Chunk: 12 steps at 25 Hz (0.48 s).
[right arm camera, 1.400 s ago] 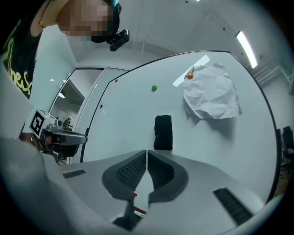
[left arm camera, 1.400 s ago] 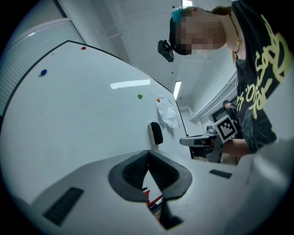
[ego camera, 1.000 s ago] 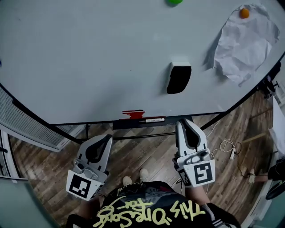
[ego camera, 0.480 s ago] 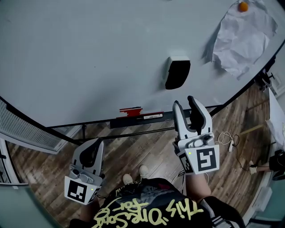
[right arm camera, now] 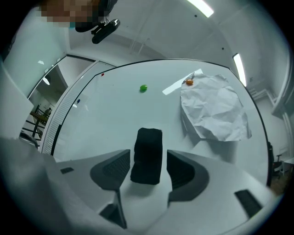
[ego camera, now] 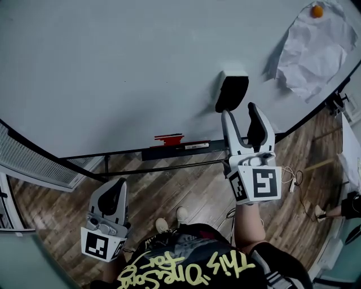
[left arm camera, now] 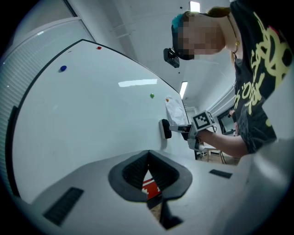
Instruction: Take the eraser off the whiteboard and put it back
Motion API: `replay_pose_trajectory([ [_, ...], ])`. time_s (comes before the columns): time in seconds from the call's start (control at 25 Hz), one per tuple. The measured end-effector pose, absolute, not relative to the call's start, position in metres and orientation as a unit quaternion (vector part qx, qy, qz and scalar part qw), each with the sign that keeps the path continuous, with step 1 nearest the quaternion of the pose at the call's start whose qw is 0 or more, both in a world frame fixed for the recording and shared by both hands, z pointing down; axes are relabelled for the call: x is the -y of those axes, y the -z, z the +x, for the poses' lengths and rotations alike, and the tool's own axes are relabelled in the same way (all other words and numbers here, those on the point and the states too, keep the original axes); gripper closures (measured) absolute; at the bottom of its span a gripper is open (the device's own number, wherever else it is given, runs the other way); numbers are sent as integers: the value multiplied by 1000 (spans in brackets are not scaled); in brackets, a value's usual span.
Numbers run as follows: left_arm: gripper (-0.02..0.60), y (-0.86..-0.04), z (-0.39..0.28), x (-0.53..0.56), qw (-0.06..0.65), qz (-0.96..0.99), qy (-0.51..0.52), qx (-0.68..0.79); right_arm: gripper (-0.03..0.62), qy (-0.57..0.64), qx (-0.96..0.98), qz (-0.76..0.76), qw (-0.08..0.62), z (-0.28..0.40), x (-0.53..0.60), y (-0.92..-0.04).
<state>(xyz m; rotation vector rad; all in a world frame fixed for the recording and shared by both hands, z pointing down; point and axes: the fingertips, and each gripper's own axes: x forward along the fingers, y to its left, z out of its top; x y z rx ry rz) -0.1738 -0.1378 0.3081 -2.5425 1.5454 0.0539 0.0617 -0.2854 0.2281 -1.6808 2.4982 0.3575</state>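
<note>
Right gripper (ego camera: 240,113) was at the whiteboard (ego camera: 113,68), jaws opening wide around the black eraser (right arm camera: 148,153), pads not touching it. Eraser sat stuck on the board, near a crumpled paper sheet (ego camera: 313,51). Left gripper (ego camera: 115,186) hung low off the board, jaws closed, empty.

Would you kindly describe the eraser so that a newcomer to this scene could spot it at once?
Find the large whiteboard and, at its right side, the crumpled sheet of paper under an orange magnet. The eraser sticks to the board just left of and below that sheet. It is the only dark oblong block there, beside pale paper and a small round magnet.
</note>
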Motion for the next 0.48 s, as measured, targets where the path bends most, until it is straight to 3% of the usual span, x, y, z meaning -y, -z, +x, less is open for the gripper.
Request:
replay_pose_trajectory([
  [0.48,574,-306,-199,127,89,-831,-18,-549,329,-116,-802,-582,67,47,315,-218],
])
